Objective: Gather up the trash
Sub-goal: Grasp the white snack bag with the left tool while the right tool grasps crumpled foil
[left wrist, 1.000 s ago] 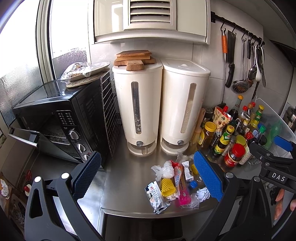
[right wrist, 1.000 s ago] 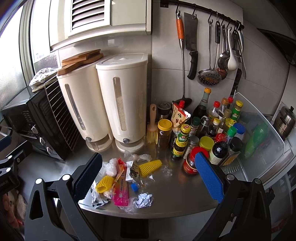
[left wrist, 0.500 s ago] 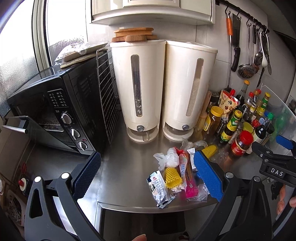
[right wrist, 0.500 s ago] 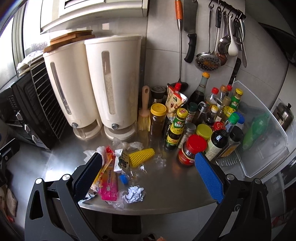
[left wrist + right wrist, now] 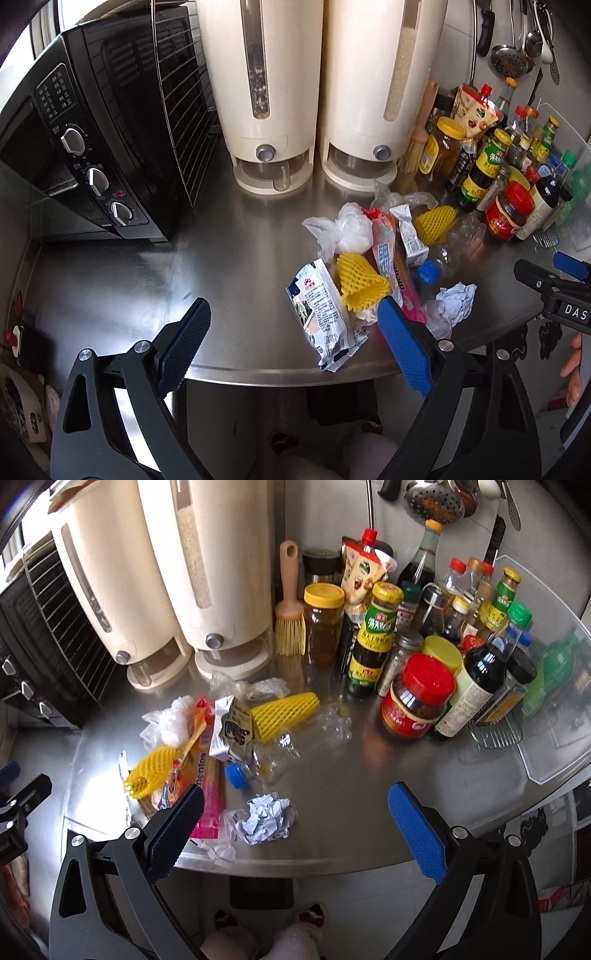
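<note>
counter [image 5: 122, 273] left: bare | right: bottles [image 5: 417, 698] crowd trash pile [image 5: 207, 746]

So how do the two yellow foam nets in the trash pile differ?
The near foam net lies at the left of the pile, partly tucked under the orange wrapper, its open end toward the counter edge. The far foam net lies further back beside the crushed clear bottle, longer, cone-shaped and fully exposed. Both are yellow mesh sleeves lying flat, untouched by either gripper.

Both wrist cameras look down over the steel counter's [image 5: 110, 280] front edge; both frame the trash pile [image 5: 207, 746] and dispensers [image 5: 317, 92].
</note>
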Tool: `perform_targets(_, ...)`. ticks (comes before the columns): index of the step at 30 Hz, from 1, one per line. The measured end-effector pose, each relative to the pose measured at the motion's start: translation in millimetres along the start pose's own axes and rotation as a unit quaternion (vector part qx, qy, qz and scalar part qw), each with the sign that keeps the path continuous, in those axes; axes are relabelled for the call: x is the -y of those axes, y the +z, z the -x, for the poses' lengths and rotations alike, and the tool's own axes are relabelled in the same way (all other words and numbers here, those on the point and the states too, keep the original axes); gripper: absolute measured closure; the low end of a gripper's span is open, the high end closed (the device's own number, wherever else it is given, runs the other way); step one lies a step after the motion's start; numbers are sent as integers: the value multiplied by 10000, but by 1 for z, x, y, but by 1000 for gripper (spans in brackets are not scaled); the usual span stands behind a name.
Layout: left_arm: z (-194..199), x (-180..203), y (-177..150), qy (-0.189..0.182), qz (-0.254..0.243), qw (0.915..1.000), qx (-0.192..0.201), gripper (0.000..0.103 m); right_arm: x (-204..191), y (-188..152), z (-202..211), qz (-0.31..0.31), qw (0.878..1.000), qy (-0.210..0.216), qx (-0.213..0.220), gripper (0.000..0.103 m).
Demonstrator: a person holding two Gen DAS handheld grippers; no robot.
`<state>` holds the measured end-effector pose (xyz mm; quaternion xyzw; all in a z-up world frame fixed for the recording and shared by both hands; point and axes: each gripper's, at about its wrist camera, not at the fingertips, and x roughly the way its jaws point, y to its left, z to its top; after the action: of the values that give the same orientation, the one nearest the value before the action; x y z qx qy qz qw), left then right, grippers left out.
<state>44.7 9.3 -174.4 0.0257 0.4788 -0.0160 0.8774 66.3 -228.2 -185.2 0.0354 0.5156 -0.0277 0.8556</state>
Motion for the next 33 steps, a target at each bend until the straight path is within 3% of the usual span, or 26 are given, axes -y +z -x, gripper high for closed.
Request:
perform_targets(2, -14, 1, -8, -17, -17, 9999, -146, 22, 5, -5, -10, -90, 9998, 162, -116, 5)
perform_targets(10, -60, 4, -38, -198, -8, 9974, -686, 36, 18, -22, -57, -400, 9941, 667, -752, 39)
perform_targets(12, -70, 6, -43, -234, -4, 9969, -755, 38, 20, -24, -65, -436, 9933, 686, -822, 43)
perform_targets(29, -118, 12, -46, -445, 124, 9930, -1083, 38, 12, -26, -116, -492, 9893, 746, -1152, 43)
perform_targets(33, -129, 12, -47, -420, 116, 9924, -1150, 47, 15, -26, -124, -612, 9873, 822, -1213, 46)
